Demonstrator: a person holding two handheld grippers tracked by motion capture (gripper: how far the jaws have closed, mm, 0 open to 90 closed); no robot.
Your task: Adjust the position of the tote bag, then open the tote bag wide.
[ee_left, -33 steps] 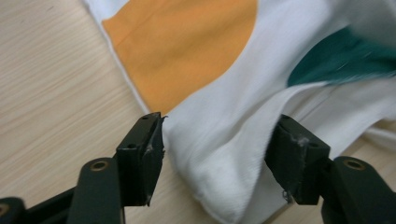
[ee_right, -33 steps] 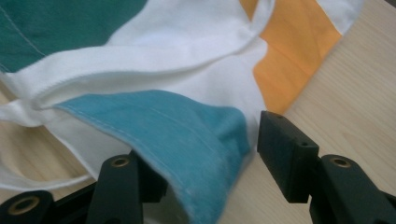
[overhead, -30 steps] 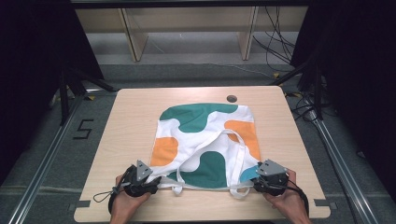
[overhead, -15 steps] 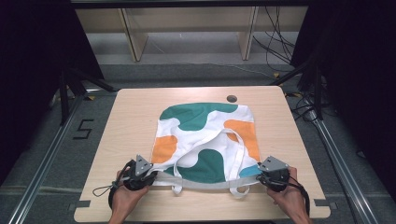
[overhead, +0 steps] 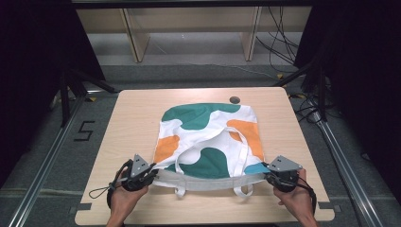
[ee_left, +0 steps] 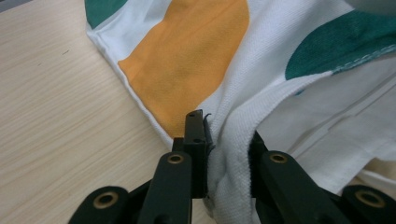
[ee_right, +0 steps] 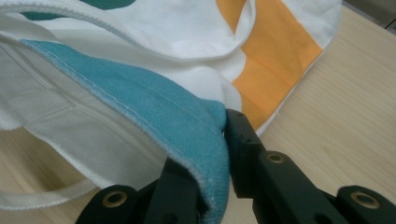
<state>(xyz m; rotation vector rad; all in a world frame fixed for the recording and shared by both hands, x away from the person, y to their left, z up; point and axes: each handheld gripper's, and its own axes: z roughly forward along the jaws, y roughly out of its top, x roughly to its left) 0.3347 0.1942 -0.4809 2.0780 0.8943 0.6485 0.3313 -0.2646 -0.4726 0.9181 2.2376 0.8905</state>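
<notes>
The left claw [overhead: 150, 176] pinches the bag [overhead: 208, 137] at its near left mouth corner; its own view shows white hem bunched between the pads [ee_left: 194, 140], beside an orange patch, detail the high view hides. The right claw [overhead: 268, 178] pinches the opposite corner, blue hem clamped there [ee_right: 205, 140]. Both jaws have just been closing on cloth. Since a second ago, the mouth edge is pulled taut between them across the table [overhead: 132, 123].
</notes>
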